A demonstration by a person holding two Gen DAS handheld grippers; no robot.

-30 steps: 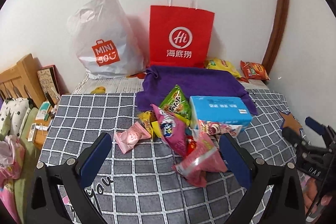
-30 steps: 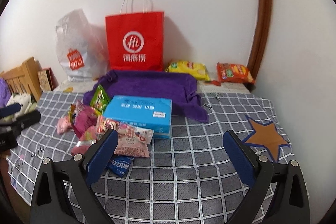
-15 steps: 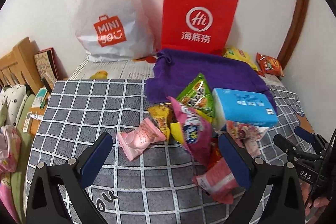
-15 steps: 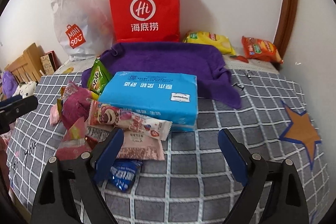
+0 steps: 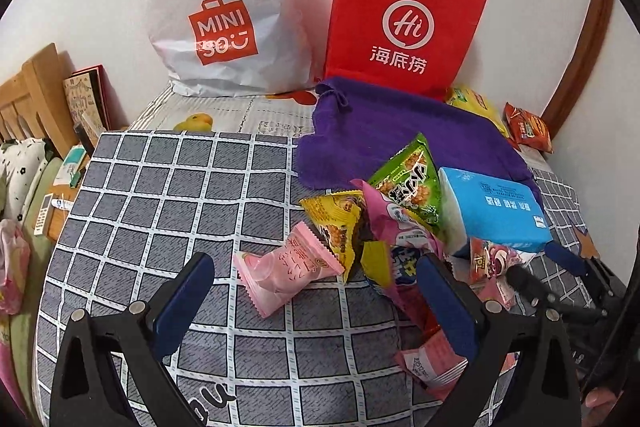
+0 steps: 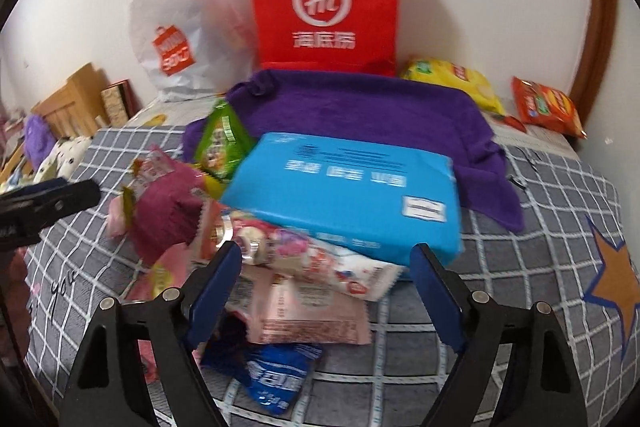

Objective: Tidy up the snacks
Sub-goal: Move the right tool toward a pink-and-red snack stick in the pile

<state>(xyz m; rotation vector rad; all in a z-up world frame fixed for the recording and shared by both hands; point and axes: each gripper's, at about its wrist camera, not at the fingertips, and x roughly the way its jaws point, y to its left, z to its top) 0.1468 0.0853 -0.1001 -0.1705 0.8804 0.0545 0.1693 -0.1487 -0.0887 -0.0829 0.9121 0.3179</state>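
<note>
Closing in on the snack pile [image 5: 384, 227] mid-bed, the left gripper [image 5: 316, 291] stays spread while the right gripper [image 6: 324, 279], jaws narrowing but pinching nothing, frames the strawberry packet [image 6: 320, 263]: first pick looks imminent.

The left gripper [image 5: 316, 287] tilts steeply down, jaws spread wide with nothing pinched between the blue pads. The right gripper [image 6: 326, 275] tilts down likewise; its jaws have just been closing slightly, yet stand wide apart and grip nothing. In the left view, the right gripper's dark fingers [image 5: 532, 283] show at the right edge, near.
</note>
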